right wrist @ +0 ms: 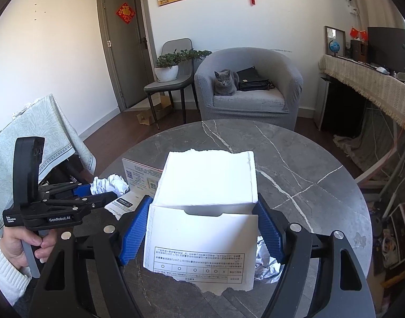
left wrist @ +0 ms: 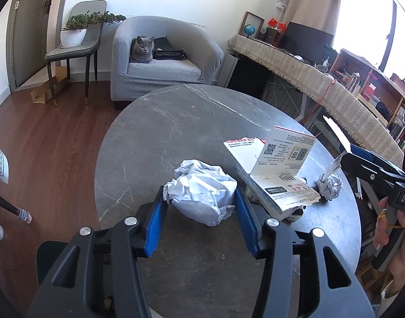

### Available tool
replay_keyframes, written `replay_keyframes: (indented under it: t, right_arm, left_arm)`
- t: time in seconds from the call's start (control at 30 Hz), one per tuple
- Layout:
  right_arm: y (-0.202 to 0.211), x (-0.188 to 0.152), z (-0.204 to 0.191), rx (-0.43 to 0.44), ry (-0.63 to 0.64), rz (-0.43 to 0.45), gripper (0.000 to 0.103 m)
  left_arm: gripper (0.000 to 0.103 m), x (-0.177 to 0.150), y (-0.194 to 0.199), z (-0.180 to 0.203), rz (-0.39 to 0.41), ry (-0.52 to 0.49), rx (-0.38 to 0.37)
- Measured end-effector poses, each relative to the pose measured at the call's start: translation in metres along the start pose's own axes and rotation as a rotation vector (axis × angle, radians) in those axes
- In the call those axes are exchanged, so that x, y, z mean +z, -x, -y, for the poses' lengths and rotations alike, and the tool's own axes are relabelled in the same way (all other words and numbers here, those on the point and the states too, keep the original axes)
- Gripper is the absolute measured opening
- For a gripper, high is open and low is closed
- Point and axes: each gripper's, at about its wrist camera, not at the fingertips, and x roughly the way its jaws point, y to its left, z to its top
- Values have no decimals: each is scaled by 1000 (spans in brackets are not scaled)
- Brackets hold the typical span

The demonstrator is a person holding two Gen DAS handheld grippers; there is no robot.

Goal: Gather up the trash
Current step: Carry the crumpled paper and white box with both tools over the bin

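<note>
- Left gripper [left wrist: 201, 200], lower centre of the left wrist view: its jaws flank a crumpled white paper wad [left wrist: 202, 190] on the round grey table [left wrist: 176, 122], blue pads touching the wad's sides.
- Right gripper [right wrist: 203, 229], lower centre of the right wrist view: its jaws clamp a torn white carton piece [right wrist: 205, 212], held above the table.
- A torn printed carton [left wrist: 276, 169] lies right of the wad; a small foil ball [left wrist: 330, 186] sits by the table's right edge.
- A grey cat [right wrist: 225, 83] sits on the armchair [right wrist: 255, 100], upper centre.
</note>
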Motion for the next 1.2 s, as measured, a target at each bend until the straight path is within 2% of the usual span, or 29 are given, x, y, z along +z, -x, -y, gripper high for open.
replay_keyframes:
  t: [0.5, 0.77, 1.2]
  right_arm:
    - [13, 14, -50, 85, 46, 43, 77]
    - [11, 19, -97, 156, 78, 81, 77]
    - [-21, 15, -163, 244, 144, 36, 77]
  left_arm:
    - [53, -5, 49, -36, 54, 42, 58]
    - [53, -16, 80, -64, 73, 77, 98]
    - [53, -44, 97, -125, -2, 109, 209]
